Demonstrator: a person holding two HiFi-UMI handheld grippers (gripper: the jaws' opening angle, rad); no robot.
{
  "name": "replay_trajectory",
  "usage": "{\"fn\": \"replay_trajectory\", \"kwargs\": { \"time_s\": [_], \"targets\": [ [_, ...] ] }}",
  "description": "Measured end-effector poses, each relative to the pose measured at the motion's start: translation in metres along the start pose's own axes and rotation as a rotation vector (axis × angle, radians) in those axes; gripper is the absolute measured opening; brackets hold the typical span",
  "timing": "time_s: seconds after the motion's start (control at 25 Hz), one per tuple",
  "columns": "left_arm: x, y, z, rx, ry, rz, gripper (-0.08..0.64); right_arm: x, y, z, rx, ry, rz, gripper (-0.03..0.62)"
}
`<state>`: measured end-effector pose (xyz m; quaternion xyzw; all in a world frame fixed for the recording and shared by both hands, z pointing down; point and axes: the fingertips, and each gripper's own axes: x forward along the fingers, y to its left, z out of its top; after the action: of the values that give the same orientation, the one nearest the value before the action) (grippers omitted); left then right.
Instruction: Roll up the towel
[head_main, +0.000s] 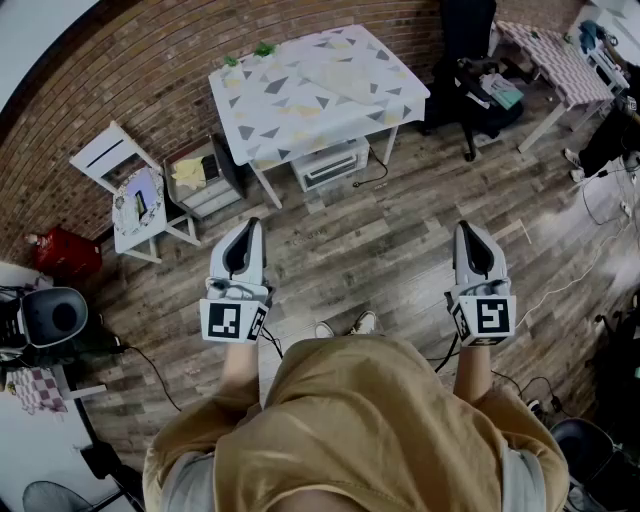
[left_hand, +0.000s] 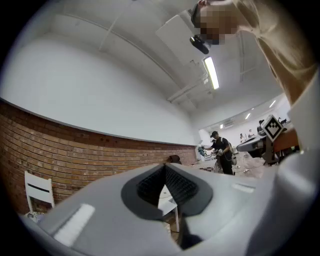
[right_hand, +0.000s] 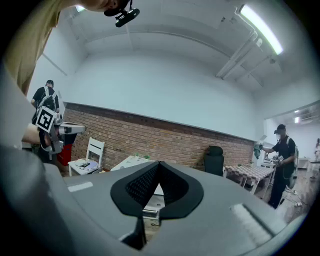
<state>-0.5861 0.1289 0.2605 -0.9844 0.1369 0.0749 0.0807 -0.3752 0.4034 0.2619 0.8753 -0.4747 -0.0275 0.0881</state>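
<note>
While my left claw (head_main: 250, 228) and right claw (head_main: 468, 230) are closed on nothing, well apart from the bench (head_main: 262, 120), the towel (head_main: 350, 72), probably that pale cloth there, could bunch if I grab carelessly.

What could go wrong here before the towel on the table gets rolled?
1. A black cable lies beside the table: a possible trip hazard on approach.
2. The left claw and right claw are shut and empty; unopened, they may only shove the towel.
</note>
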Motion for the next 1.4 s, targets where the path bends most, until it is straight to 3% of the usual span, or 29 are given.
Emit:
{"fn": "replay_trajectory", "kwargs": {
  "time_s": [0.44, 0.8, 0.96, 1.04, 1.12, 1.2, 1.32, 1.4],
  "targets": [
    [0.014, -0.021, -0.001, 0.008, 0.006, -0.007, 0.061, 0.003, -0.016, -0.014, 0.027, 0.019, 0.019, 0.005],
    [0.032, -0.034, -0.017, -0.018, 0.024, -0.020, 0.064, 0.021, -0.009, -0.046, 0.072, 0.081, 0.176, 0.013],
    [0.047, -0.039, -0.014, -0.007, 0.002, -0.030, 0.097, 0.029, -0.021, -0.051, 0.079, 0.095, 0.198, 0.084],
    [0.055, -0.036, -0.013, -0.003, 0.003, -0.011, 0.227, 0.032, -0.028, -0.050, 0.072, 0.086, 0.216, 0.213],
    [0.060, -0.033, -0.014, 0.012, 0.013, 0.016, 0.309, 0.034, -0.036, -0.048, 0.056, 0.070, 0.223, 0.298],
    [0.066, -0.035, -0.016, 0.027, 0.028, 0.020, 0.451, 0.036, -0.046, -0.045, 0.056, 0.053, 0.232, 0.411],
    [0.078, -0.049, -0.024, 0.039, 0.050, -0.025, 0.540, 0.043, -0.054, -0.044, 0.031, 0.050, 0.282, 0.520],
    [0.082, -0.057, -0.031, 0.031, 0.071, -0.038, 0.566, 0.048, -0.057, -0.051, 0.007, 0.066, 0.308, 0.553]
  ]
}}
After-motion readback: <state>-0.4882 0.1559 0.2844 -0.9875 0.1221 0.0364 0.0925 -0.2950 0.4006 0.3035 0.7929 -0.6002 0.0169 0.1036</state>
